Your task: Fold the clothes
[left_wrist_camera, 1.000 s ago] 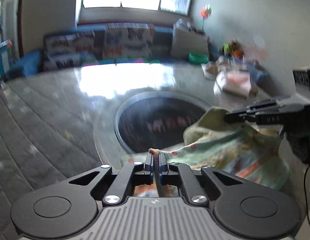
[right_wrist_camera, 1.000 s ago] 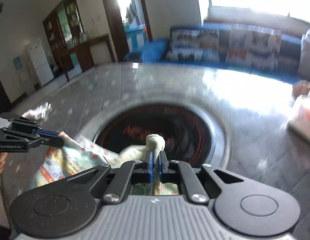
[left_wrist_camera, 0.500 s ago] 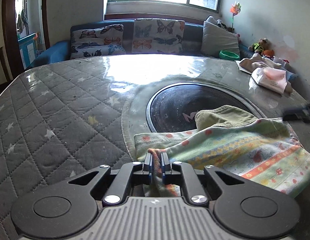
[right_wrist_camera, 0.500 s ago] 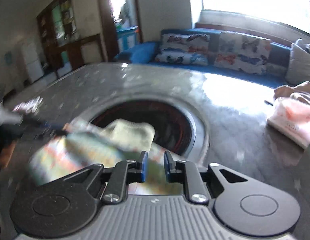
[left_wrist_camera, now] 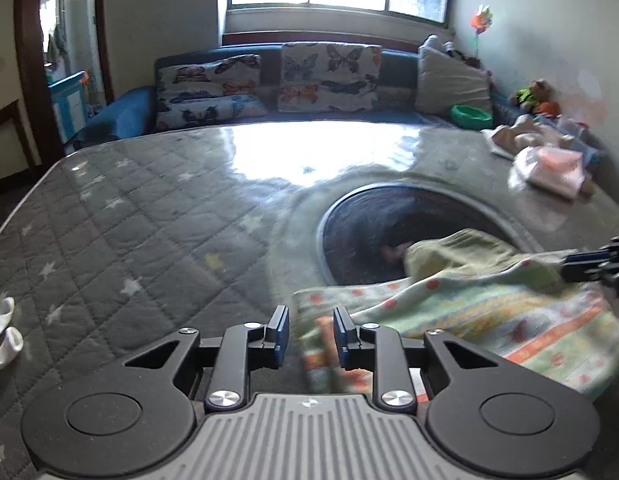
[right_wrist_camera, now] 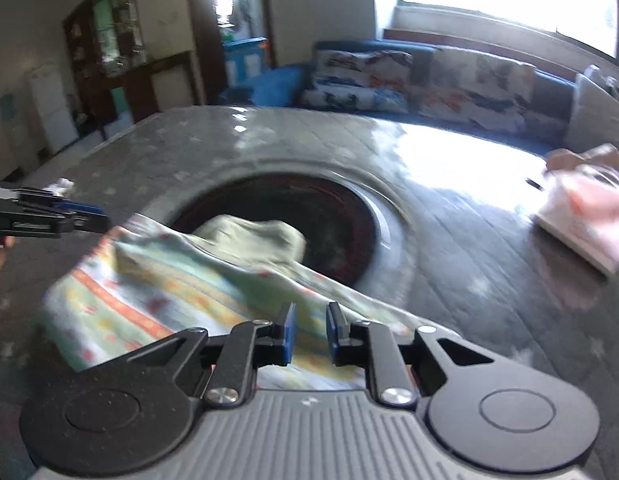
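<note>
Garment [left_wrist_camera: 461, 312] lies seemingly loose between the opening left tool [left_wrist_camera: 311, 330] and parted right tool [right_wrist_camera: 309, 330].

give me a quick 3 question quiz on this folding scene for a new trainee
1. True or false: the patterned garment lies partly over the dark round inset in the table.
2. Which gripper's jaws have cloth showing between them? A) left gripper B) right gripper C) both
3. Fill in: at the table's left edge in the left wrist view lies a white ____.

Key:
1. True
2. C; neither pinches it, and the left jaws are opening.
3. cloth; too little of it shows to name it better.
</note>
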A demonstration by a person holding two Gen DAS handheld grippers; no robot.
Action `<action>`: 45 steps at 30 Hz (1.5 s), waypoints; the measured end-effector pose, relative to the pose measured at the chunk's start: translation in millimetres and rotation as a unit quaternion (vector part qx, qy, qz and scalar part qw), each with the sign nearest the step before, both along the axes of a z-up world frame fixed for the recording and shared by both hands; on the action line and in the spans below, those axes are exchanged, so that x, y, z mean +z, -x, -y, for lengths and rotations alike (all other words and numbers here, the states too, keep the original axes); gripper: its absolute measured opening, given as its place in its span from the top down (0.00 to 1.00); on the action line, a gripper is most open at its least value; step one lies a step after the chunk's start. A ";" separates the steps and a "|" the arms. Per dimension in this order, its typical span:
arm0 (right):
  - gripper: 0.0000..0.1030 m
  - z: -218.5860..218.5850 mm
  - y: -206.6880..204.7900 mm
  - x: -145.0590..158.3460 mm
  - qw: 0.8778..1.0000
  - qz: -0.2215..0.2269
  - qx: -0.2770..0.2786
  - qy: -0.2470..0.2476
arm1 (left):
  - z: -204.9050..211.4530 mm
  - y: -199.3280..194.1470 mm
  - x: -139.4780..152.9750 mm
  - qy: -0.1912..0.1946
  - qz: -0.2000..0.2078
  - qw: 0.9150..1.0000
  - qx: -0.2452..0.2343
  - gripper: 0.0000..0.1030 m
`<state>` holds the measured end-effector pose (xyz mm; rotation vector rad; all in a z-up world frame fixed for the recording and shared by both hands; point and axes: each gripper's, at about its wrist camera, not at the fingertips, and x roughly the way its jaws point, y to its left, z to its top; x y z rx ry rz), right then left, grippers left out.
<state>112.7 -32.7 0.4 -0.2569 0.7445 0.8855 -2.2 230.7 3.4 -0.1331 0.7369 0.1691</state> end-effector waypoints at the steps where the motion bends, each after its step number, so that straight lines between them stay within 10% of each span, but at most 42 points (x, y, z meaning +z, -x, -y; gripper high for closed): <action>1: 0.85 -5.2 1.0 1.2 1.000 0.000 0.008 -0.002 | 6.0 -2.9 1.9 0.005 0.003 1.000 -0.012 0.74; 15: 0.84 -50.5 -4.0 -15.7 1.000 -0.001 0.012 0.013 | 55.2 -71.7 -23.5 0.057 -0.027 0.995 -0.083 0.75; 35: 0.84 -47.3 128.5 -12.9 0.982 0.084 0.160 0.057 | 63.0 -72.6 -26.7 0.032 -0.023 0.995 -0.086 0.75; 45: 0.84 -17.4 117.7 3.8 0.994 0.059 0.096 0.015 | 68.3 -26.4 -0.7 0.044 0.020 0.993 -0.104 0.74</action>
